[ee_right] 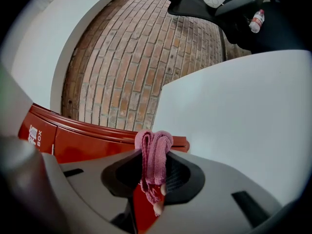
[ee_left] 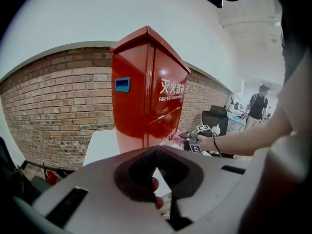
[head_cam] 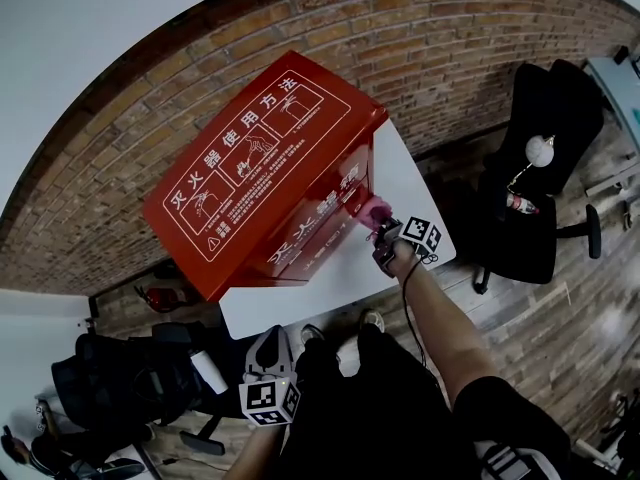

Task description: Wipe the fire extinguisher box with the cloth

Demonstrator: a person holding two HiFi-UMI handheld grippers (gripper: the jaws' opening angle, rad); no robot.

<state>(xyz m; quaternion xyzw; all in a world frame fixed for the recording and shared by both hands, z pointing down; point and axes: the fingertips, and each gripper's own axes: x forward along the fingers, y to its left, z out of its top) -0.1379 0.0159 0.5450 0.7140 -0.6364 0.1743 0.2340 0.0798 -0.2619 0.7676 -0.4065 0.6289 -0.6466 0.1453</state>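
The red fire extinguisher box (head_cam: 260, 168) stands on a white table (head_cam: 415, 173), with white Chinese print on its top and front. My right gripper (head_cam: 384, 236) is shut on a pink cloth (head_cam: 372, 211) and holds it against the box's lower front corner. In the right gripper view the folded cloth (ee_right: 154, 152) sticks out between the jaws, right at the box's red edge (ee_right: 78, 138). My left gripper (head_cam: 268, 340) hangs low near my body, off the table, shut on nothing. From the left gripper view the box (ee_left: 146, 96) rises upright beyond the jaws.
A brick wall (head_cam: 430, 28) runs behind the table. To the right stands a black office chair (head_cam: 535, 168) with a bottle (head_cam: 520, 205) on its seat. Black bags (head_cam: 120, 378) lie on the wooden floor at lower left. A person (ee_left: 257, 106) stands far off.
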